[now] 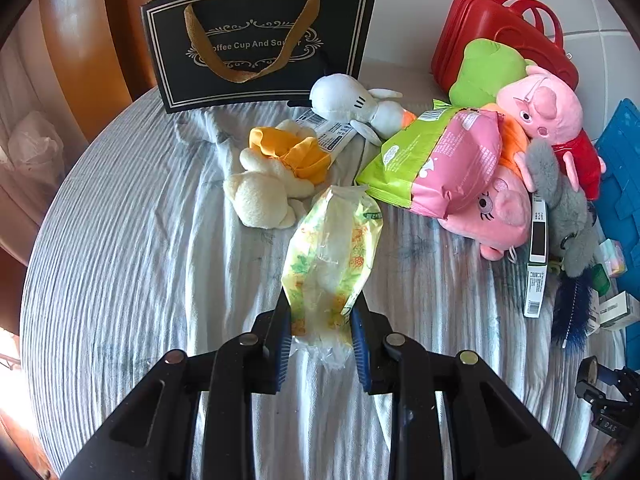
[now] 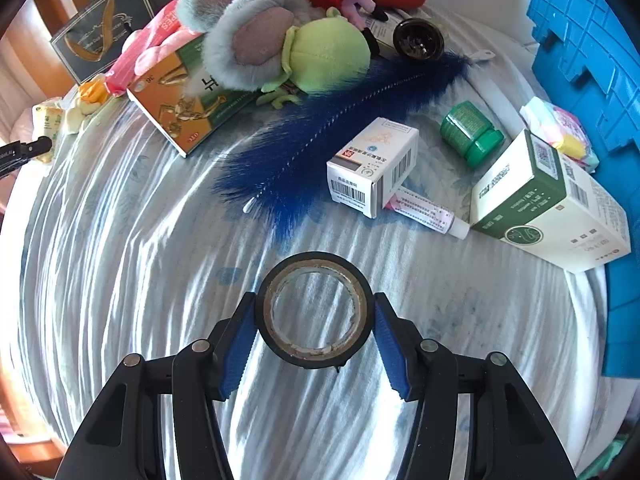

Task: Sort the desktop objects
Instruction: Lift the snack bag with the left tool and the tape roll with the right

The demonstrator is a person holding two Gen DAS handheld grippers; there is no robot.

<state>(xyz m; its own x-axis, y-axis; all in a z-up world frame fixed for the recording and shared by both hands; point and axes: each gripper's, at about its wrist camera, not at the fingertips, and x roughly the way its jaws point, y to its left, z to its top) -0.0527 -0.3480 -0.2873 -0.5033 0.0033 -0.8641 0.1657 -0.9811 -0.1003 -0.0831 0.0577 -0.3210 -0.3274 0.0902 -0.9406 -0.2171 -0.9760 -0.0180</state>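
Note:
My left gripper (image 1: 322, 320) is shut on the near end of a yellow-green tissue pack (image 1: 332, 256), which stretches away over the striped cloth (image 1: 120, 240). My right gripper (image 2: 315, 320) is shut on a black roll of tape (image 2: 315, 314), held flat above the cloth, pads on its two sides. Ahead of the left gripper lie a cream plush with yellow cloth (image 1: 272, 176), a white plush (image 1: 352, 104), a green-pink wipes pack (image 1: 436, 160) and pink pig plushes (image 1: 544, 112).
A black gift bag (image 1: 256, 44) stands at the back, a red case (image 1: 500, 40) at the back right. A blue crate (image 2: 592, 80) lines the right side. Near it lie a white medicine box (image 2: 372, 168), a green-white box (image 2: 548, 208), a green jar (image 2: 470, 132), a blue feather (image 2: 320, 132) and a book (image 2: 188, 104).

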